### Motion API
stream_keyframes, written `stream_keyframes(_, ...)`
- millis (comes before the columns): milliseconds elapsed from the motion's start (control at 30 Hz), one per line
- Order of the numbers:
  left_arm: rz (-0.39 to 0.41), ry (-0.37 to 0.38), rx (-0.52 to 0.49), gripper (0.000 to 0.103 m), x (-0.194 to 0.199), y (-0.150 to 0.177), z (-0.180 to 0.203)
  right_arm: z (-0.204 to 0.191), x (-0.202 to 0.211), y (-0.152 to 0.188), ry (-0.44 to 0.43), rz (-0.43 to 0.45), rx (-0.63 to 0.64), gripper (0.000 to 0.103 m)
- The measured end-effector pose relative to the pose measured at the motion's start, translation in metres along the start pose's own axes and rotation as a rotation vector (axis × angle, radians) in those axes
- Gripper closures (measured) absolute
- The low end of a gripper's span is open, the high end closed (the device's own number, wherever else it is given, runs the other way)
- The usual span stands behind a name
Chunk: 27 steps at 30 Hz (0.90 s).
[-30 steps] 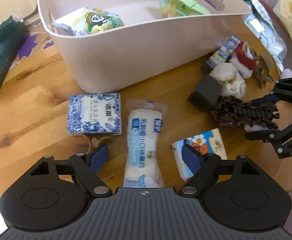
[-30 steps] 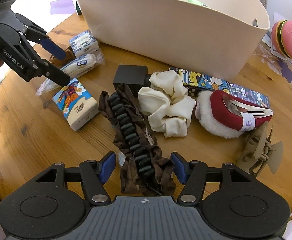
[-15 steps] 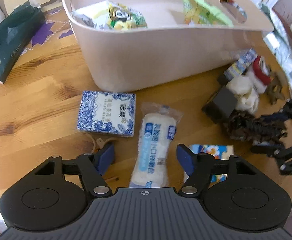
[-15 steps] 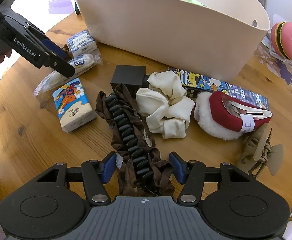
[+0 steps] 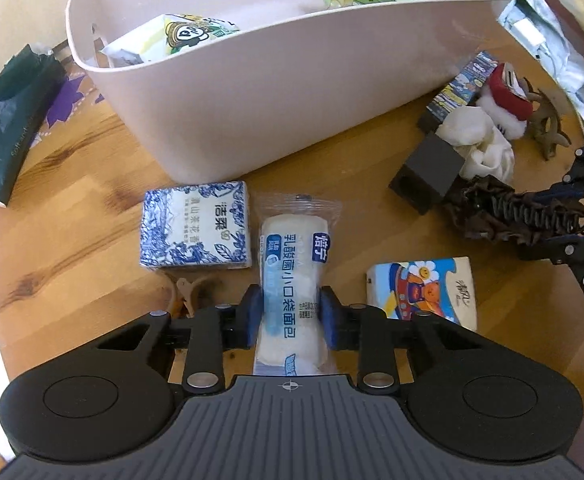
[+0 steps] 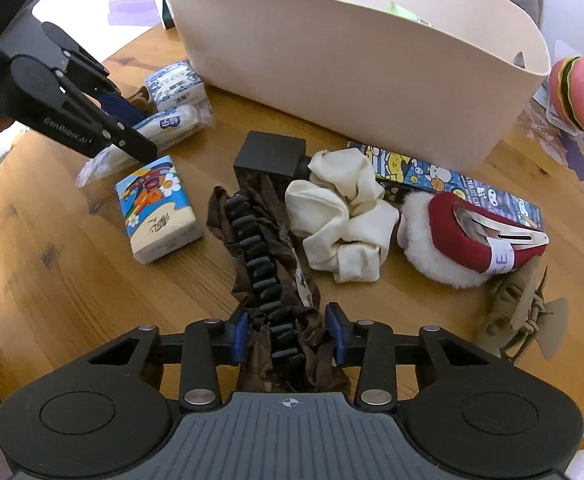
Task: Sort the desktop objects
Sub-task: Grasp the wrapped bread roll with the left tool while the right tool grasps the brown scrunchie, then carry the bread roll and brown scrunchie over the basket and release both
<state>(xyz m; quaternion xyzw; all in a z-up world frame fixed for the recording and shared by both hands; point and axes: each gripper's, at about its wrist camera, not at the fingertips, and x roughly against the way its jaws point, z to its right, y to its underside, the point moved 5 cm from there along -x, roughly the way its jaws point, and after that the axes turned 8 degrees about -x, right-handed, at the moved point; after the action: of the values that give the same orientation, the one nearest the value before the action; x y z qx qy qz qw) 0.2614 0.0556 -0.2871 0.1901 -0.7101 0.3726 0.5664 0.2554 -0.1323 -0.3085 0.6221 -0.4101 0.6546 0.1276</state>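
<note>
My left gripper (image 5: 291, 322) is shut on a wrapped white bread roll (image 5: 292, 272) that lies on the round wooden table (image 5: 72, 232); it also shows in the right wrist view (image 6: 168, 126). My right gripper (image 6: 290, 338) is shut on a brown hair clip with ruffled fabric (image 6: 266, 268), seen too in the left wrist view (image 5: 520, 216). A beige basket (image 5: 292, 92) with snack packets inside stands just beyond both.
A blue-and-white tissue pack (image 5: 196, 230) lies left of the bread, a cartoon tissue pack (image 5: 422, 292) right of it. A black cube (image 6: 270, 158), cream scrunchie (image 6: 342, 216), red furry clip (image 6: 468, 236), beige claw clip (image 6: 520, 316) and cartoon box (image 6: 452, 184) crowd the right side.
Both grippers have closed: the left one on the bread roll, the right one on the brown hair clip. The left gripper has also moved forward over the bread.
</note>
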Motion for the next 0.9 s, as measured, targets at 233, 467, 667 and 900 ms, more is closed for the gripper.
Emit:
stream_keyframes(233,0.003,0.054,0.008,0.076,0.008,0.01,0.016,-0.002,0.014,0.006,-0.009,0.029,-0.018,0.075)
stream_keyframes(467,0.016,0.066,0.041,0.076,0.021,0.025,0.018,0.005,0.024,0.012,-0.013,0.056,-0.057,0.075)
stream_keyframes(667,0.068,0.063,0.06,0.077,0.044,0.024,0.015,0.004,0.047,0.01,-0.027,0.097,-0.066,0.075)
stream_keyframes(900,0.133,0.057,0.087,0.077,0.072,0.015,0.004,0.011,0.075,-0.003,-0.029,0.151,-0.055,0.075)
